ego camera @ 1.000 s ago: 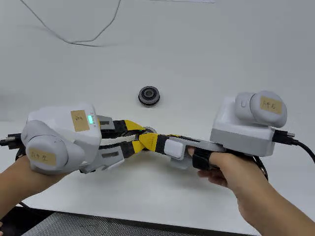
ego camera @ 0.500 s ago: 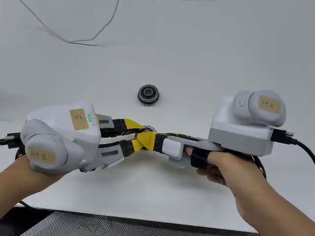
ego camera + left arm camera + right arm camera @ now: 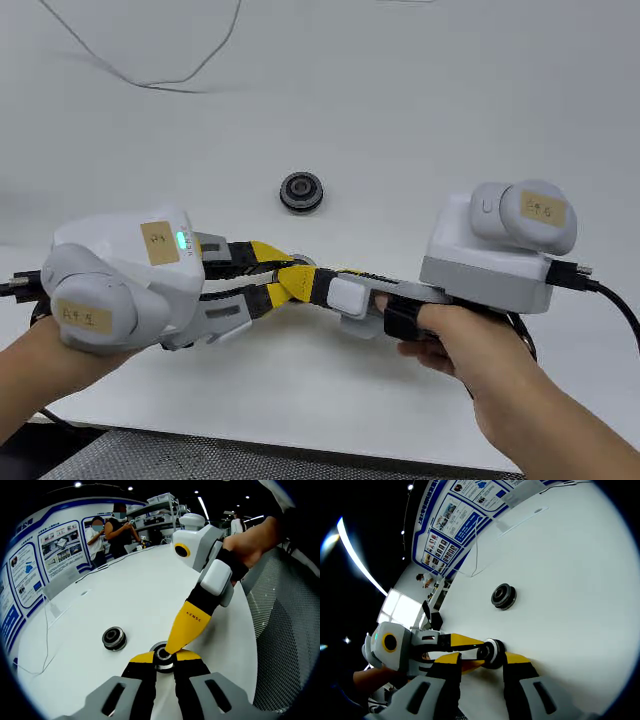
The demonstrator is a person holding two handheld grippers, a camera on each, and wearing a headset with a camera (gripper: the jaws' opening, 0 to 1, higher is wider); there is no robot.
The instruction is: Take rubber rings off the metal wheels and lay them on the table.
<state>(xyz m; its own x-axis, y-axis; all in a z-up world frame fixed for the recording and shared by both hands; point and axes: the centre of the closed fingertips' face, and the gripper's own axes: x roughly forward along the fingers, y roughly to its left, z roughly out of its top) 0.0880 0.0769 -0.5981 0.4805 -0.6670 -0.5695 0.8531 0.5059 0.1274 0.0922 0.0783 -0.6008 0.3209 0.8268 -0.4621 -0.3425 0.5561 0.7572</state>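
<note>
A: Left gripper [image 3: 165, 657], fingers?
B: Yellow fingers [image 3: 186, 655] sit one on each side of a small metal wheel [image 3: 163, 653] and clamp it. There is a dark band round the wheel's rim and a bright hub.

A: Right gripper [image 3: 484, 656]?
B: It points in from the opposite side, nose to nose with the left. Its fingers [image 3: 520, 659] straddle the same wheel and one of them touches it. Cannot tell whether they press it. In the left gripper view, one of its yellow fingers reaches down to the wheel's upper edge.

A: Wheel on the worktop [image 3: 420, 120] or lifted?
B: Low over the near part. Cannot tell if it touches. In the head view it is mostly hidden behind the crossed fingers.

A: Further out?
B: A second wheel [image 3: 301, 191], black-rimmed, lies flat on the worktop beyond the fingers, well apart from them. A thin cable [image 3: 150, 82] curves across the far left. The left hand [image 3: 35, 355] and right hand [image 3: 455, 345] hold the gripper bodies near the front edge. Two people [image 3: 107, 532] stand past the far end of the worktop, in front of a wall of posters [image 3: 30, 565].
</note>
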